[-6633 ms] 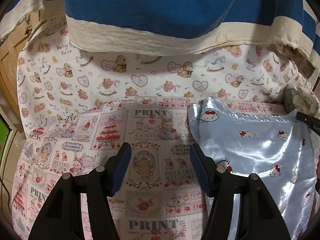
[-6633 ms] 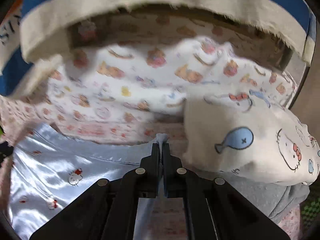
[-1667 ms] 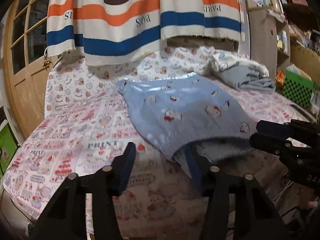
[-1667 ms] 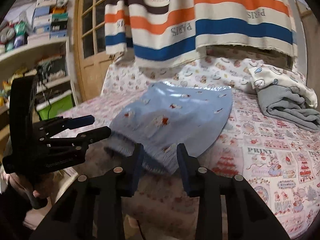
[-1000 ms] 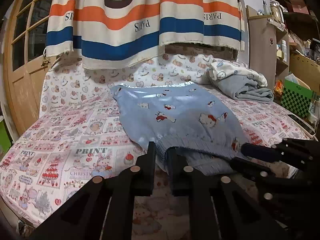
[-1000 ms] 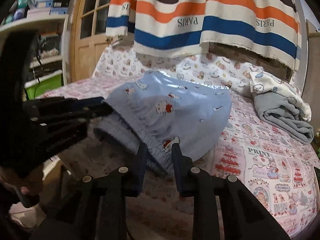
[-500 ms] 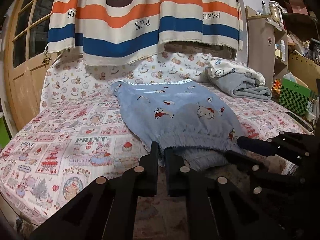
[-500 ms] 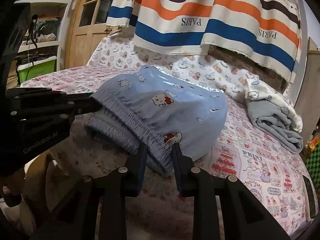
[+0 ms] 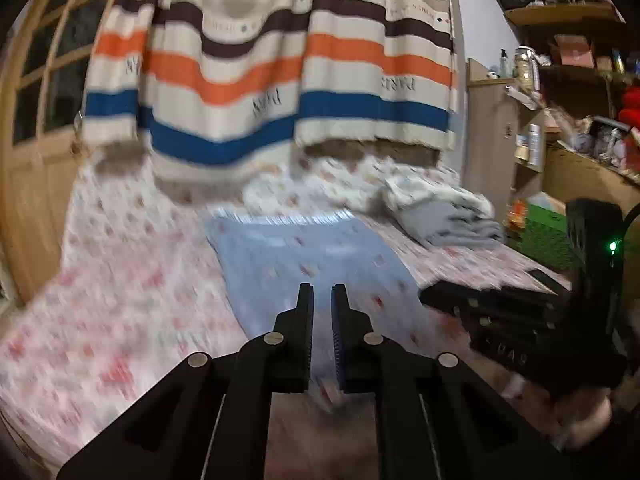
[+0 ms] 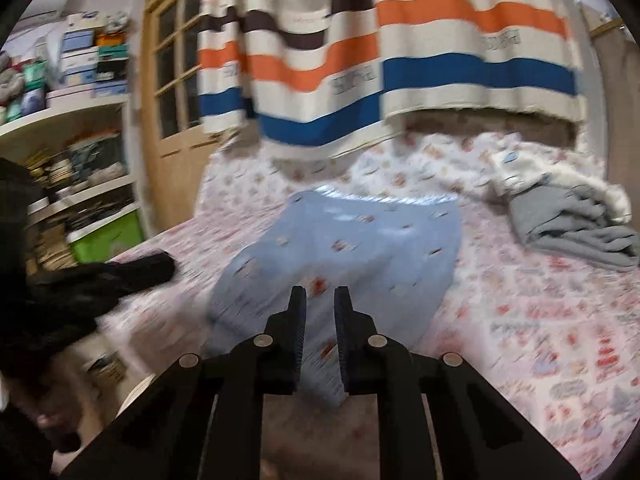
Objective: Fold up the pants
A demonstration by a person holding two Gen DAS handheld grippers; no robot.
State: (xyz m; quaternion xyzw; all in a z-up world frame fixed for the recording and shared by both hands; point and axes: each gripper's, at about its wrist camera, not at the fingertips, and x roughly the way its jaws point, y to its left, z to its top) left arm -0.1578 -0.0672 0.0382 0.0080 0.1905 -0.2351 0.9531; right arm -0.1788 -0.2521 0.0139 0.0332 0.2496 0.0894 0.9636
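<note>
both grippers grip the pants [image 9: 304, 264] on the bed [image 9: 120, 320]: my left gripper [image 9: 322, 292] is clenched on the near hem, and my right gripper [image 10: 320, 294] has just been closing its jaws on cloth between them. i'd lift both corners evenly, keep the hem taut, and carry it straight to the far edge so the fold lands square.

Light: dim, warm indoor light; source not visible.
Glare: pale sheen along the far edge of the blue pants [image 9: 304, 256].
Blur: heavy motion smear over the patterned bedspread [image 10: 540, 320] and the striped hanging cloth [image 9: 260, 80] in both views.
Sharpness: only the near black gripper arms stay crisp.
Distortion: fisheye bowing; the wooden door [image 10: 176, 80] curves; corners black.
</note>
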